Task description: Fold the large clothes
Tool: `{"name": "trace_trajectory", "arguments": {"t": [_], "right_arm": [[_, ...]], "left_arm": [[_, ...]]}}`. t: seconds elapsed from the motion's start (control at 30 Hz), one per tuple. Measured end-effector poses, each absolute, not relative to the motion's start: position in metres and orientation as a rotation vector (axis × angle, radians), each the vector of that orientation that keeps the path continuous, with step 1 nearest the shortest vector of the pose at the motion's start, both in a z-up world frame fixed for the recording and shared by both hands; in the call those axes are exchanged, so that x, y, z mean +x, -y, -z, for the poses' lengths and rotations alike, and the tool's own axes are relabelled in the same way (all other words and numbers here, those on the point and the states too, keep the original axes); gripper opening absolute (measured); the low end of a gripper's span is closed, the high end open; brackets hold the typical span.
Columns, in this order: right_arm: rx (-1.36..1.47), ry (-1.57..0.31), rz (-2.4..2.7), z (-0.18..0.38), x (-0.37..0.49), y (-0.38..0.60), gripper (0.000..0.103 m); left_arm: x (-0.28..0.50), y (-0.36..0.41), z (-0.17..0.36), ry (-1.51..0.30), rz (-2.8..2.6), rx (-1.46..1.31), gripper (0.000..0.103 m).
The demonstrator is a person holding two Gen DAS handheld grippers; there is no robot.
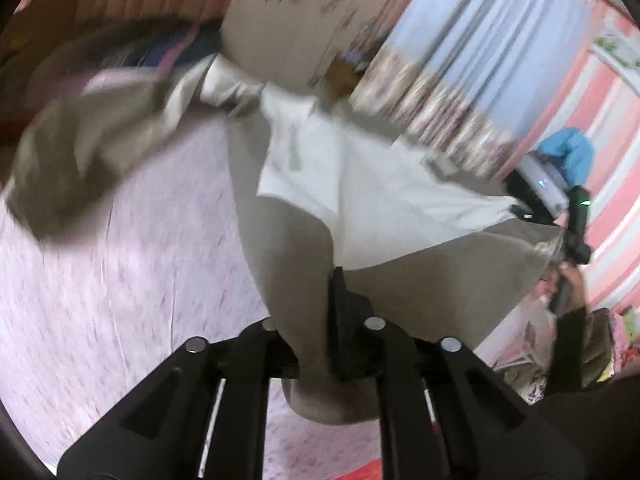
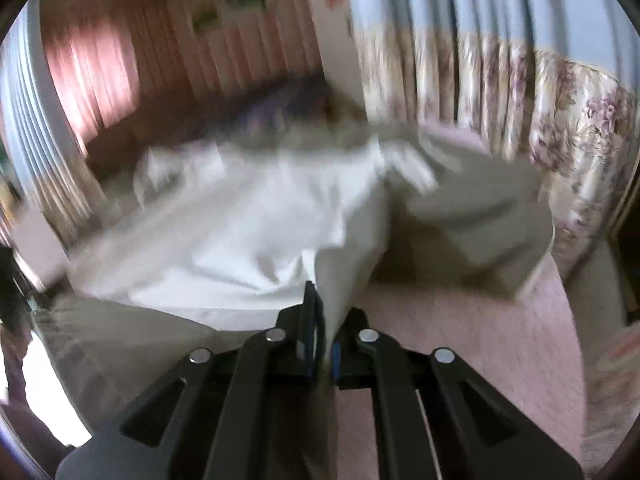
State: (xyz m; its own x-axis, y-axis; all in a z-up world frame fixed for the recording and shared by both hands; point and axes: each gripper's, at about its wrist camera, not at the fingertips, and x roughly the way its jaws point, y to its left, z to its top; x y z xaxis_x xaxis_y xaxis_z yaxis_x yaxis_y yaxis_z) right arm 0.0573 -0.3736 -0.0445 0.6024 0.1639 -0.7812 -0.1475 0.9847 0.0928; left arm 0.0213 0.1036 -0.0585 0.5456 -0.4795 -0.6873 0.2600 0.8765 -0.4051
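A large grey-beige garment with a white lining (image 1: 360, 200) hangs stretched between both grippers above the pink bed sheet (image 1: 120, 300). My left gripper (image 1: 320, 312) is shut on one edge of it, cloth bunched between the fingers. My right gripper (image 2: 326, 320) is shut on another edge; it also shows in the left wrist view (image 1: 560, 220), held by a hand in a blue glove (image 1: 568, 152). In the right wrist view the garment (image 2: 260, 232) spreads away, its far part (image 2: 480, 208) drooping toward the bed. Both views are motion blurred.
The pink floral sheet (image 2: 460, 340) covers the bed below. A floral and blue curtain (image 2: 520, 80) hangs at the far side. A pillow (image 1: 288, 20) and dark bedding (image 1: 140, 52) lie at the head. Pink striped wall (image 1: 600, 100) is to the right.
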Motion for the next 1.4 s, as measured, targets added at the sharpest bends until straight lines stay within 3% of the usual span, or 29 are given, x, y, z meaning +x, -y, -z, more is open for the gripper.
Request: {"name": "trace_trajectory", "arguments": {"t": [0.07,0.13,0.17,0.2,0.23,0.33,0.63,0.7,0.77,0.8,0.83,0.93,1.17,1.27,1.4], "right_arm": [[-0.036,-0.980,-0.160,0.060,0.061,0.372,0.023],[-0.002,-0.961,-0.144,0.053,0.058,0.382,0.049],[0.060,-0.904,-0.143,0.037,0.056,0.395,0.057],[0.091,-0.874,-0.144,0.026,0.055,0.400,0.071],[0.133,-0.817,-0.142,0.009,0.055,0.410,0.076],[0.147,-0.726,-0.078,-0.013,0.063,0.420,0.085],[0.162,-0.674,-0.055,-0.005,0.141,0.386,0.085],[0.151,-0.681,-0.081,-0.001,0.155,0.376,0.085],[0.118,-0.686,-0.104,0.000,0.167,0.361,0.085],[0.096,-0.689,-0.116,0.000,0.172,0.354,0.085],[0.070,-0.690,-0.125,0.000,0.178,0.346,0.085],[-0.016,-0.681,-0.150,-0.004,0.190,0.322,0.085],[-0.159,-0.660,-0.132,-0.007,0.220,0.292,0.085],[-0.169,-0.693,-0.127,0.003,0.232,0.291,0.085],[-0.170,-0.716,-0.119,0.014,0.244,0.291,0.085]], "left_arm": [[0.029,-0.103,0.082,-0.953,0.394,-0.241,0.019],[0.036,-0.111,0.096,-0.988,0.328,-0.246,0.047],[0.036,-0.117,0.095,-0.981,0.293,-0.249,0.056],[0.037,-0.119,0.093,-0.972,0.276,-0.252,0.069],[0.036,-0.130,0.085,-0.942,0.234,-0.261,0.080],[0.038,-0.158,0.067,-0.858,0.139,-0.293,0.099],[0.113,-0.252,0.072,-0.805,-0.314,-0.328,0.099],[0.132,-0.264,0.079,-0.814,-0.298,-0.358,0.097],[0.161,-0.272,0.084,-0.830,-0.246,-0.365,0.069],[0.169,-0.275,0.087,-0.845,-0.213,-0.372,0.023],[0.186,-0.281,0.091,-0.870,-0.169,-0.398,0.003],[0.201,-0.292,0.081,-0.835,-0.151,-0.367,0.002],[0.199,-0.348,-0.013,-0.617,-0.231,-0.111,0.002],[0.206,-0.412,0.005,-0.719,-0.245,-0.210,0.007],[0.226,-0.434,0.075,-0.895,-0.271,-0.256,0.011]]}}
